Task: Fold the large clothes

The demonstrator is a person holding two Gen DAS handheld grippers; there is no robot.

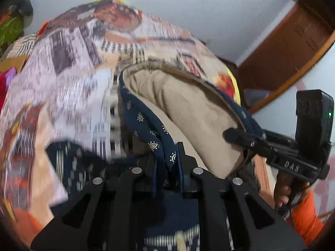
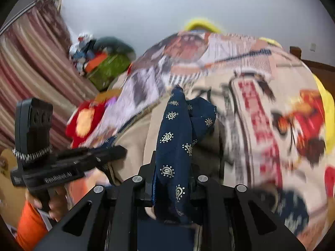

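A large navy garment (image 1: 146, 125) with gold paisley print and a beige lining (image 1: 188, 113) hangs lifted over the patterned bedsheet (image 1: 69, 79). My left gripper (image 1: 165, 167) is shut on its navy edge, and the cloth runs up from between the jaws. At the right of the left wrist view, my right gripper (image 1: 230, 135) clamps the same hem. In the right wrist view my right gripper (image 2: 171, 184) is shut on a bunched navy fold (image 2: 178, 125), with the left gripper (image 2: 121, 152) beside it at the left on the beige edge.
The bedsheet (image 2: 261, 104) covers a bed with a yellow edge (image 2: 328, 108). A pile of coloured clothes (image 2: 104, 62) and a striped curtain (image 2: 31, 62) stand at the left. A wooden door (image 1: 293, 48) is at the right. Hands in orange sleeves (image 2: 29, 226) hold both handles.
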